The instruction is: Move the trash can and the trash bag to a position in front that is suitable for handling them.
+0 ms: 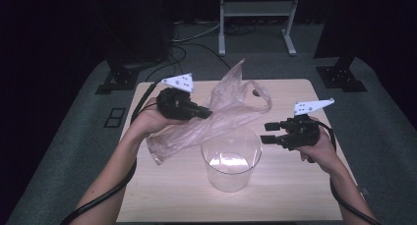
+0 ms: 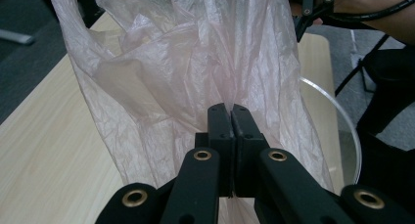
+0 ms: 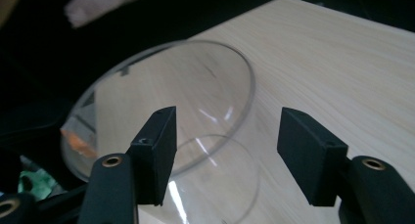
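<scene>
A thin, crinkled translucent plastic bag (image 1: 221,107) hangs above the wooden table (image 1: 295,185), held up by my left gripper (image 1: 206,113). In the left gripper view the two black jaws are pressed together on a fold of the plastic bag (image 2: 186,72) at my left gripper (image 2: 229,111). A clear round plastic container (image 1: 231,163) stands upright on the table just below the bag. My right gripper (image 1: 267,133) hovers to the right of the container, jaws apart with nothing between them. The right gripper view looks down past my right gripper (image 3: 225,136) onto the container's rim (image 3: 161,87).
The wooden table is bare around the container. A metal stand (image 1: 258,18) and dark equipment bases (image 1: 115,80) sit on the grey floor beyond the table's far edge. Cables trail from both grippers along the person's forearms.
</scene>
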### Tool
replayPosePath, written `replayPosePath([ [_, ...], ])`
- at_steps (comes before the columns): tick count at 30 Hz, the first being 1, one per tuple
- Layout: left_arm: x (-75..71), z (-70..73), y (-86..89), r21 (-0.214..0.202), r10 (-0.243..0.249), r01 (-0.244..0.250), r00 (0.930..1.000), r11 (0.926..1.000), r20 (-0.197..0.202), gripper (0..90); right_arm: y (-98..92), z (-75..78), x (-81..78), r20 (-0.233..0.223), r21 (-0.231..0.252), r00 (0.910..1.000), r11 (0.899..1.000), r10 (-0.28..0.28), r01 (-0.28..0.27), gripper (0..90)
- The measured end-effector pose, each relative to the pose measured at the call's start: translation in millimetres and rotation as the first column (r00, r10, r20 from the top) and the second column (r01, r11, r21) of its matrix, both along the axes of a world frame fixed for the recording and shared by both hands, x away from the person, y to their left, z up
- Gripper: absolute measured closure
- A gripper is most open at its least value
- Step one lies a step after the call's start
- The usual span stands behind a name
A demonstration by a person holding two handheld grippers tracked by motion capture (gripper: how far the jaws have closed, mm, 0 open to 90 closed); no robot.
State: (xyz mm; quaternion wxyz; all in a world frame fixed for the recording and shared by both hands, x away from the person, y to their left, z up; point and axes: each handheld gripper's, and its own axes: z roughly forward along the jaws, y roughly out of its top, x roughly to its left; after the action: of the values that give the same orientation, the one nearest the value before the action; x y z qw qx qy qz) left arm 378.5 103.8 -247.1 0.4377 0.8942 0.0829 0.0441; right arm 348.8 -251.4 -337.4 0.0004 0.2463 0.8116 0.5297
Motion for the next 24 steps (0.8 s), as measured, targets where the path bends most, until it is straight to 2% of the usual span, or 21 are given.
replayPosePath([
  [1,0.9,0.0,-6.3,0.002,-0.014,0.014,0.9999,0.9999,-0.002,88.5,2.3,4.4,-1.3,-0.001,0.004,0.9997,1.0,0.025,-0.025,41.7],
  [3,2.8,-0.9,-19.2,0.002,-0.038,0.038,0.9992,0.9993,-0.007,88.4,6.6,15.1,-5.9,0.027,-0.011,0.998,0.998,0.058,-0.058,41.2],
  [5,4.7,-2.1,-32.1,-0.002,-0.065,0.065,0.9978,0.9979,-0.011,88.4,6.5,17.8,-7.2,0.033,-0.014,0.9976,0.998,0.06,-0.059,40.2],
  [6,5.6,-2.5,-38.5,-0.003,-0.08,0.08,0.9967,0.9968,-0.011,88.3,3.8,21.9,-8.8,0.052,-0.011,0.9972,0.999,0.054,-0.053,39.5],
  [9,6.8,-4.8,-58.7,-0.017,-0.129,0.129,0.9916,0.9915,-0.011,87.6,-4.4,25.5,-10.4,0.055,-0.004,0.9978,0.999,0.039,-0.038,38.2],
  [10,7.2,-6.1,-71.7,-0.024,-0.158,0.158,0.9873,0.9872,-0.012,86.5,-7.5,26.1,-10.9,0.058,-0.001,0.9978,0.999,0.032,-0.032,38.1],
  [11,7.2,-6.1,-71.7,-0.024,-0.158,0.158,0.9873,0.9872,-0.012,84.8,-7.5,26.1,-10.9,0.058,-0.001,0.9978,0.999,0.032,-0.032,38.1],
  [13,7.5,-6.6,-83.6,-0.027,-0.18,0.18,0.9836,0.9833,-0.01,83.2,-14.1,28.1,-12.8,0.06,-0.001,0.9979,1.0,0.021,-0.021,38.1],
  [16,7.5,-3.8,-103.5,-0.033,-0.205,0.205,0.9788,0.9783,0.007,79.9,-27.2,35.8,-19.5,0.087,0.012,0.9962,1.0,-0.003,0.002,38.1],
  [24,6.8,3.6,-126.1,-0.034,-0.23,0.231,0.9724,0.9723,0.039,78.2,-42.5,52.6,-28.3,0.14,0.024,0.9888,0.998,-0.053,0.05,38.1],
])
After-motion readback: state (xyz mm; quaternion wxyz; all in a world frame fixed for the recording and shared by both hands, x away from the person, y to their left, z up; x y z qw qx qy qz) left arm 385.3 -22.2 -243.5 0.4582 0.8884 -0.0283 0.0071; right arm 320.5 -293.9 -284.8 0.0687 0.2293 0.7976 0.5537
